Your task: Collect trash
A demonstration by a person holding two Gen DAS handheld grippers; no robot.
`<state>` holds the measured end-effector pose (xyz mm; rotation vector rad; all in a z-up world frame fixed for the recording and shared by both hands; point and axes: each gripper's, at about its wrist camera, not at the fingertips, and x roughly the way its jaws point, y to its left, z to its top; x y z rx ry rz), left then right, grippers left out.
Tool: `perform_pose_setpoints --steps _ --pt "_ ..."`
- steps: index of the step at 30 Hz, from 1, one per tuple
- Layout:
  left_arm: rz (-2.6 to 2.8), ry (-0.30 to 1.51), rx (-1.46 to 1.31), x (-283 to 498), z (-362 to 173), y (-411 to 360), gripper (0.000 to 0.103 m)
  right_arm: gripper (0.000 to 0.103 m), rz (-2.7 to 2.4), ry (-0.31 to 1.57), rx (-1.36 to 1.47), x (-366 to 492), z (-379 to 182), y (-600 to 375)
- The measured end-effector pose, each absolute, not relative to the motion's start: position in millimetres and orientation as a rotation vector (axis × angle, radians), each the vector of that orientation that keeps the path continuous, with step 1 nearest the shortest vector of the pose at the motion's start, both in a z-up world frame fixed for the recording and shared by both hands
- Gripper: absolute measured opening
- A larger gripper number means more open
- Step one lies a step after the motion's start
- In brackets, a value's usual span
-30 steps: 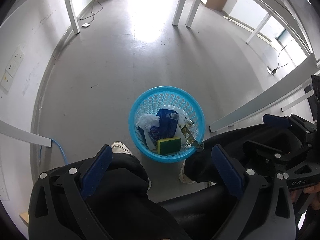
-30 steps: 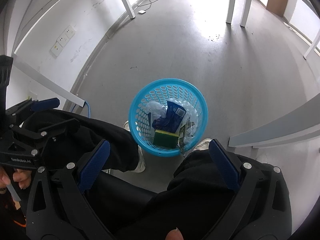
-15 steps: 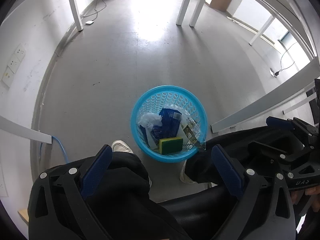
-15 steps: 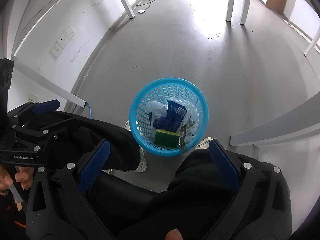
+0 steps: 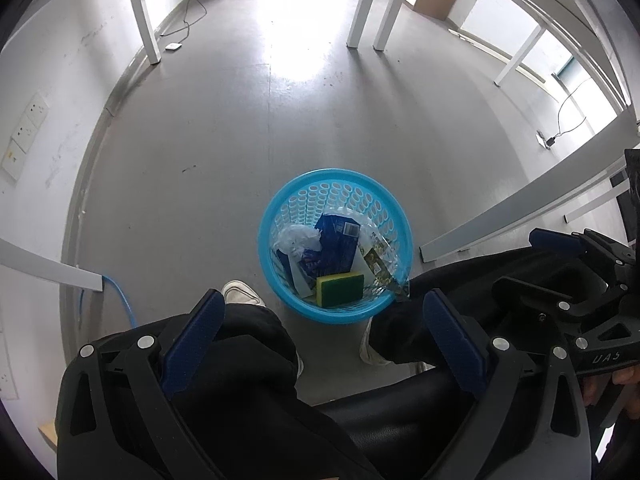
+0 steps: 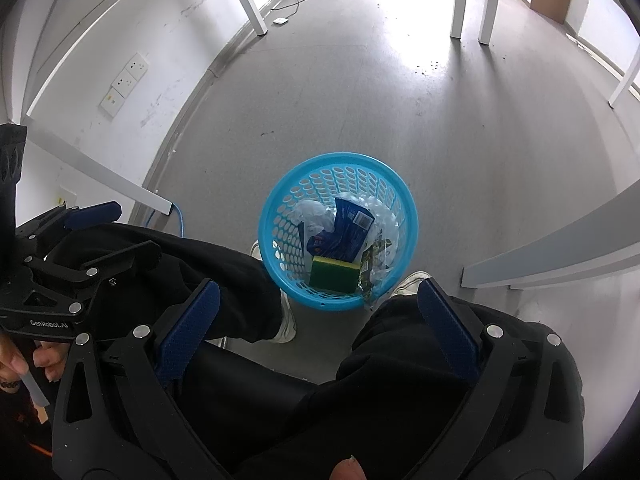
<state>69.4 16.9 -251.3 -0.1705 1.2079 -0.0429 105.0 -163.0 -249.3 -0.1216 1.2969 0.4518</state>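
Left wrist view: left gripper point(image 5: 324, 336) spread and empty above the person's knees; blue basket point(image 5: 335, 245) on the floor holds a sponge point(image 5: 340, 289) and wrappers point(image 5: 334, 246).

Right wrist view: right gripper point(image 6: 316, 322) likewise spread, empty (collection apparently complete). Any next move calls for locating remaining trash.
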Motion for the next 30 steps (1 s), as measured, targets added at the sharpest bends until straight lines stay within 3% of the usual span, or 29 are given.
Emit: perform_pose_setpoints --steps 30 --pt "-0.044 1.224 -0.172 68.9 -255.0 17.2 0.097 0.095 0.449 1.310 -0.119 104.7 -254.2 -163.9"
